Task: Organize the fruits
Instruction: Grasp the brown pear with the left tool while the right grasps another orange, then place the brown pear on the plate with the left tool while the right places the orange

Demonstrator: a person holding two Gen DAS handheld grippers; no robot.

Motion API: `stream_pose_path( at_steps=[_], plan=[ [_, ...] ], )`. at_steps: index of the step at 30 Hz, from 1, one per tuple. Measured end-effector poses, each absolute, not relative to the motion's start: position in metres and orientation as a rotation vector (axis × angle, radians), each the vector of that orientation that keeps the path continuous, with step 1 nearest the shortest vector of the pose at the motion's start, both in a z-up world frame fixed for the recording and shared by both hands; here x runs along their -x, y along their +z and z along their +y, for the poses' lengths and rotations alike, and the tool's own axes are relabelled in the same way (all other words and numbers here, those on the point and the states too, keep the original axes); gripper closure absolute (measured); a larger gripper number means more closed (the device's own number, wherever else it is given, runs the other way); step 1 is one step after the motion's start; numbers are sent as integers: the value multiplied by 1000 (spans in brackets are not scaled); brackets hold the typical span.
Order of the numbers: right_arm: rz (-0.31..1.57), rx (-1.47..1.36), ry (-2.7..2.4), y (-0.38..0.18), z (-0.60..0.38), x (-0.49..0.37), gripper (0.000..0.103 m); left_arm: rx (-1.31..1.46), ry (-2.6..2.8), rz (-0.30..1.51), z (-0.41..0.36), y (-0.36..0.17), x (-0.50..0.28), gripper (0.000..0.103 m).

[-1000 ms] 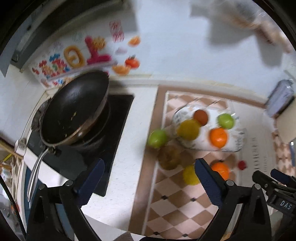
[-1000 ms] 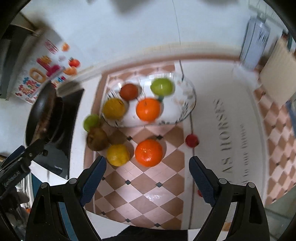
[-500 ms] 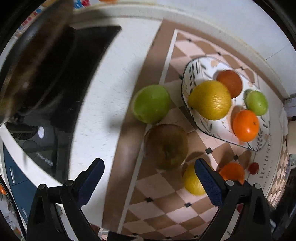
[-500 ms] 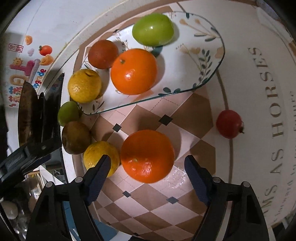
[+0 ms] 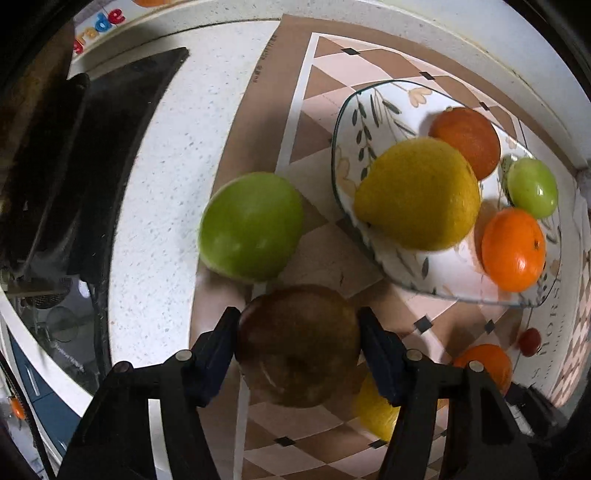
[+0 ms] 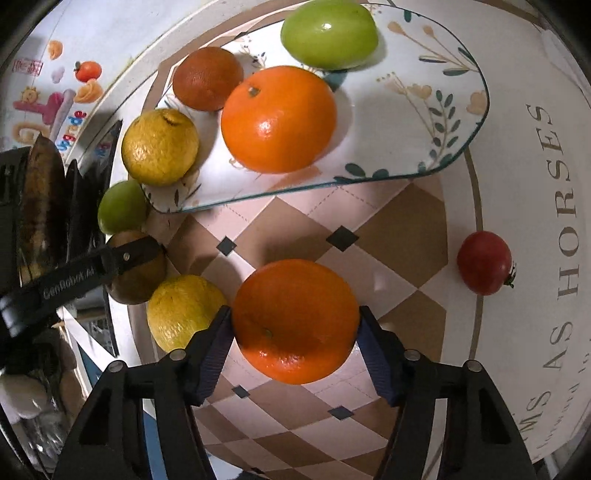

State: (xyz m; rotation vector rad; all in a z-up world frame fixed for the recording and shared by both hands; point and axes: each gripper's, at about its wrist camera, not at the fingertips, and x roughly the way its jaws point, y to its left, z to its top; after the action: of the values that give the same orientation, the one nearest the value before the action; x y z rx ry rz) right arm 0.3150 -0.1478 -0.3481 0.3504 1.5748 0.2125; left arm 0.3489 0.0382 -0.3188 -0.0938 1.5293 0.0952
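My left gripper (image 5: 299, 343) is shut on a brown kiwi-like fruit (image 5: 299, 347) that rests on the checkered mat (image 5: 321, 62). A green apple (image 5: 251, 227) lies just beyond it. My right gripper (image 6: 295, 328) is shut on a large orange (image 6: 295, 319), also on the mat. A yellow lemon (image 6: 183, 314) lies to its left and a small red tomato (image 6: 484, 262) to its right. The glass plate (image 6: 424, 122) behind holds a yellow lemon (image 6: 159, 146), a dark orange (image 6: 207, 77), a bright orange (image 6: 279, 118) and a green apple (image 6: 328, 33).
A black stove top (image 5: 92, 147) with a dark pan (image 5: 26, 122) stands at the left on the white counter (image 5: 166, 155). The back wall carries colourful stickers (image 6: 55, 107). The left gripper's finger (image 6: 92, 269) shows in the right wrist view.
Both grippers have come down and forward and closed: the left onto the brown fruit, the right onto the large orange. Half a second ago both were open.
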Motion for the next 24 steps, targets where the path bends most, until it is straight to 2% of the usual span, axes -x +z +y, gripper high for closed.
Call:
stream_pose_path(
  at_steps=[13, 24],
  plan=[
    [1608, -191, 228, -341, -140, -280, 35, 126, 42, 1586, 29, -322, -244, 41],
    [1596, -185, 207, -347, -150, -267, 35, 41, 39, 1541, 21, -319, -239, 41]
  ],
)
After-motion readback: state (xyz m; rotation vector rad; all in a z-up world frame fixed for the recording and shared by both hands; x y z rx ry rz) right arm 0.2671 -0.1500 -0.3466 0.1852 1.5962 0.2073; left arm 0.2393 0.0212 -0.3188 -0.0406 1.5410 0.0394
